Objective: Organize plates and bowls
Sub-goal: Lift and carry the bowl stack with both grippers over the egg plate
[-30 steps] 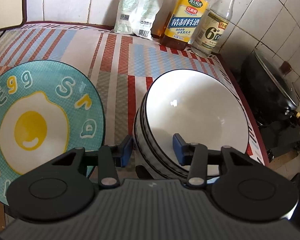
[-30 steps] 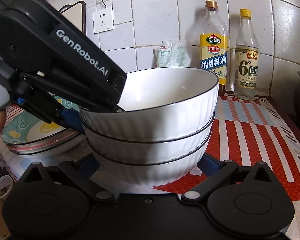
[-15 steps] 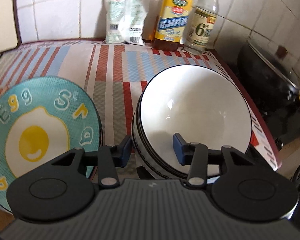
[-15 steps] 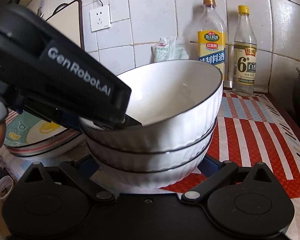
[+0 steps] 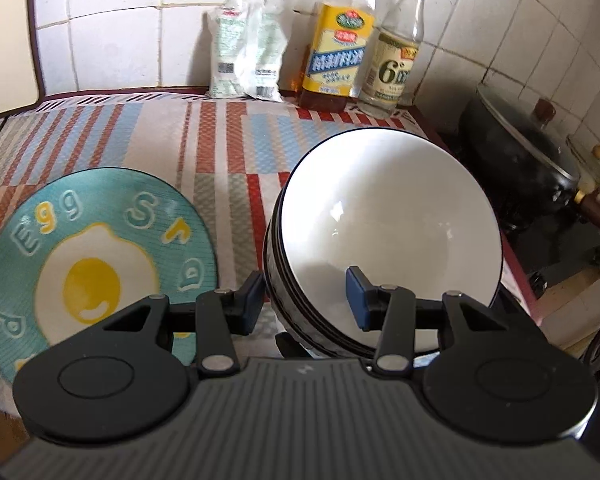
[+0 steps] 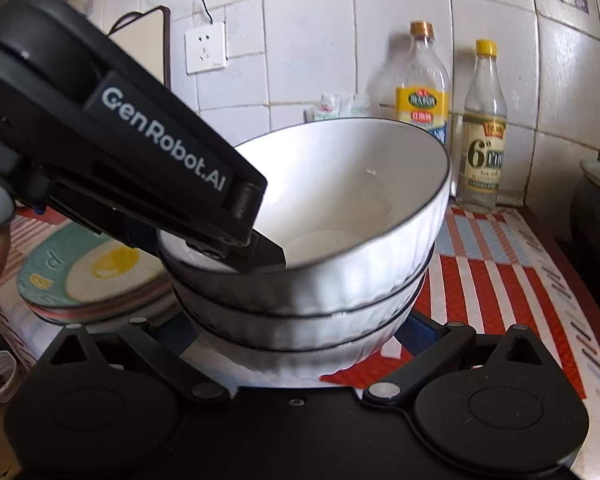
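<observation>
The left tool [image 5: 306, 298], angled downward, clamps the near-left rim of the stack of white ribbed ceramic bowls [image 5: 392, 236]. The right tool [image 6: 296, 330], nearly level, grips the stack's base from both sides.

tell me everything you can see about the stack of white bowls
The stack of white bowls is three glossy, ceramic-looking bowls nested together, each with ribbed outer walls and a thin dark rim line; the top one is empty. The stack is tilted, standing to the right of the egg plate over the striped cloth. The left tongs clamp its near rim, one finger inside, one outside. The right tongs bracket the bottom bowl.
</observation>
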### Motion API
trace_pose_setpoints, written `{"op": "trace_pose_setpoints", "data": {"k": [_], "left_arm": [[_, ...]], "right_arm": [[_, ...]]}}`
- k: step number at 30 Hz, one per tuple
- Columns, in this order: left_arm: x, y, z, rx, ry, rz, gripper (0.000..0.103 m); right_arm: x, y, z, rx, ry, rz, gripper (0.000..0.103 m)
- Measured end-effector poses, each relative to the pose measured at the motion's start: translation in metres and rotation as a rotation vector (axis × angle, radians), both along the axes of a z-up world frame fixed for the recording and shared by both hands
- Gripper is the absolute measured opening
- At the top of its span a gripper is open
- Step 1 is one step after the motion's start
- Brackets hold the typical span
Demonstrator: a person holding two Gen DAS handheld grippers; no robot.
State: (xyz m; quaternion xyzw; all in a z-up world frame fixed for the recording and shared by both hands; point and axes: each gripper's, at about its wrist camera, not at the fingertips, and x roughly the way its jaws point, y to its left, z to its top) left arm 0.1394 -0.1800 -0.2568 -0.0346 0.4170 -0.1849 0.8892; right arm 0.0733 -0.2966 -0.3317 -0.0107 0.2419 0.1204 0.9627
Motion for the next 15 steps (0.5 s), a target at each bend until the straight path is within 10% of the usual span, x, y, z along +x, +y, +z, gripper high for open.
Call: {"op": "trace_pose_setpoints", "data": {"k": [15], "left_arm": [[-0.008, 0.097, 0.048, -0.007, -0.004, 0.076, 0.042]], "right_arm": [[0.002, 0.076, 0.054, -0.007, -0.034, 0.157, 0.103]]}}
